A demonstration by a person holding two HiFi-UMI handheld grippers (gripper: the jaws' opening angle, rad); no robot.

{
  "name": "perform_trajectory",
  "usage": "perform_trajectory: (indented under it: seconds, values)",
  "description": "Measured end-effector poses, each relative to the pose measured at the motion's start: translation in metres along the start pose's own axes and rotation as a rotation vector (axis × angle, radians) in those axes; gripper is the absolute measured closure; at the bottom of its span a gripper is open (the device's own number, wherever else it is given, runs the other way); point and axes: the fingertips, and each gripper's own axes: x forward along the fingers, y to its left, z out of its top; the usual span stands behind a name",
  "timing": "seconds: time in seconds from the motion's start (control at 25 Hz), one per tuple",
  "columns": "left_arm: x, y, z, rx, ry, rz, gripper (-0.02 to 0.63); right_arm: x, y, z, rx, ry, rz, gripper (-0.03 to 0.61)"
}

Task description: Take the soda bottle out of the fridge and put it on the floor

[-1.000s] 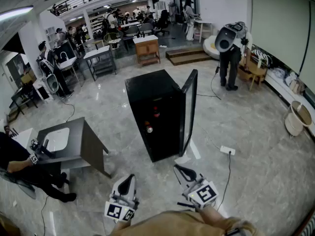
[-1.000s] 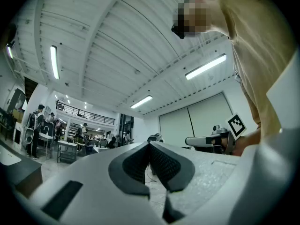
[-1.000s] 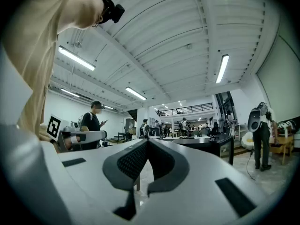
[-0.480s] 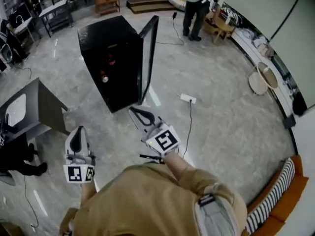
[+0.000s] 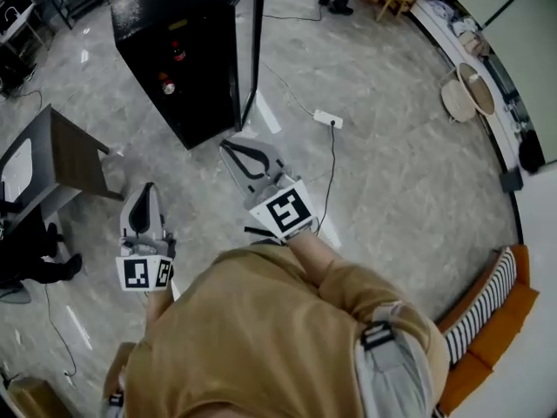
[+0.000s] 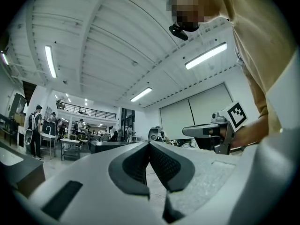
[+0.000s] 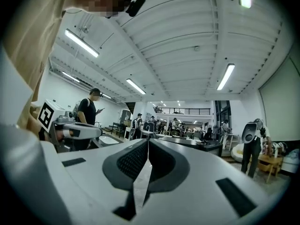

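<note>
The black fridge [image 5: 196, 103] stands on the marble floor at the upper left of the head view, its glass door [image 5: 248, 42] swung open. Two bottles show on its shelves, one with a red label [image 5: 177, 52] and one lower down [image 5: 164, 83]. Which of them is the soda bottle I cannot tell. My right gripper [image 5: 228, 146] points at the fridge's near corner, a short way from it, shut and empty [image 7: 148, 142]. My left gripper [image 5: 148, 192] hangs further back and left, its jaws also shut on nothing [image 6: 149, 145].
A dark table with a white basin [image 5: 52, 159] stands left of my left gripper, with a seated person [image 5: 26, 251] beside it. A power strip and cable [image 5: 328, 118] lie on the floor right of the fridge door. A basket [image 5: 474, 90] and an orange sofa [image 5: 500, 320] are at the right.
The head view has tipped downward and come closer to the fridge. Both grippers have moved forward towards it and sunk a little. Their jaws have stayed shut.
</note>
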Motion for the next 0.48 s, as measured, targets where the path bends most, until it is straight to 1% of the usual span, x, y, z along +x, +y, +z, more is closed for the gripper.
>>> perform_trajectory:
  seconds: [0.12, 0.2, 0.32, 0.48]
  values:
    - [0.004, -0.012, -0.005, 0.003, 0.016, 0.009, 0.614, -0.020, 0.001, -0.022, 0.009, 0.043, 0.036, 0.577]
    - [0.004, -0.021, -0.012, 0.006, 0.039, 0.020, 0.614, -0.034, -0.002, -0.035, 0.032, 0.057, 0.043, 0.577]
    - [0.004, -0.026, -0.026, -0.002, 0.076, 0.051, 0.614, -0.046, -0.018, -0.055, 0.105, 0.074, 0.021, 0.577]
    - [0.013, -0.026, -0.034, 0.003, 0.095, 0.075, 0.614, -0.058, -0.053, -0.065, 0.110, 0.071, -0.032, 0.577]
